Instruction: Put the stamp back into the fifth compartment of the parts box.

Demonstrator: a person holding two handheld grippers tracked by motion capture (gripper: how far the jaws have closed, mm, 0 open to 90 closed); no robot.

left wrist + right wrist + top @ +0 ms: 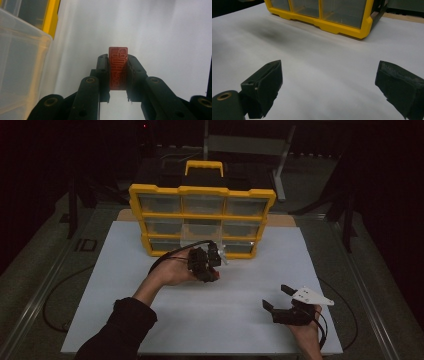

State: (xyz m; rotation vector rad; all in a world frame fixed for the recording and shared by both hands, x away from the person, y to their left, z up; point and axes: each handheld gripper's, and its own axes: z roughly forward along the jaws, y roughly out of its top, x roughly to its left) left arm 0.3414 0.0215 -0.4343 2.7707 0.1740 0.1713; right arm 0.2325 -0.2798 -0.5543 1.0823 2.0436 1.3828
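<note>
One red block (118,67), lower end behind tongs.

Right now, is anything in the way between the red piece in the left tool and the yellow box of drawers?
Nothing visible blocks it. The left tool is shut on the red piece, close in front of the yellow organizer. A clear drawer sticks out right beside the tool, with only bare white table around.
</note>
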